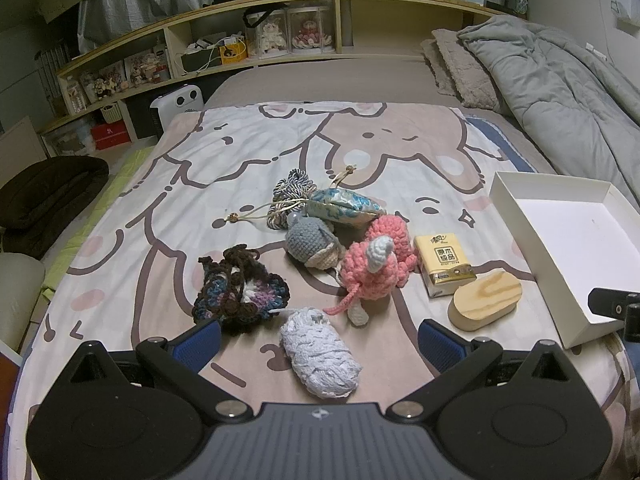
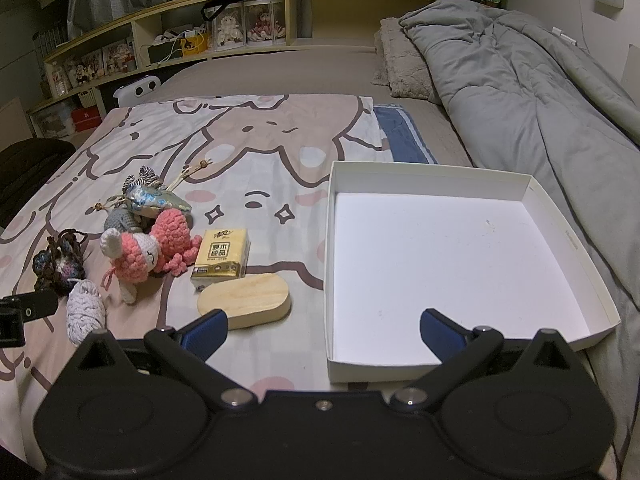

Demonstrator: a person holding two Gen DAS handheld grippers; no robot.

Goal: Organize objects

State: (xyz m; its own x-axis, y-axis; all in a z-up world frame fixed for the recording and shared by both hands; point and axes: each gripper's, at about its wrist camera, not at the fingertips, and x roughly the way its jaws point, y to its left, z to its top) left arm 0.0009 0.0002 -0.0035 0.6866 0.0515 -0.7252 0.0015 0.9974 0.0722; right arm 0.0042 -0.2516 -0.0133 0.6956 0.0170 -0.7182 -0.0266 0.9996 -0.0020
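The left hand-held gripper [image 1: 320,334] hangs released, its jaws straddling the white knitted yarn bundle [image 1: 320,354], likely the first pick; the right hand-held gripper [image 2: 323,330], also released, faces the empty shallow white cardboard box [image 2: 568,240] just ahead, presumably the destination.

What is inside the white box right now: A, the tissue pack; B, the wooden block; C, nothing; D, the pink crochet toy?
C: the white box shows only its bare floor, while the tissue pack, wooden block and pink toy lie on the blanket to its left.
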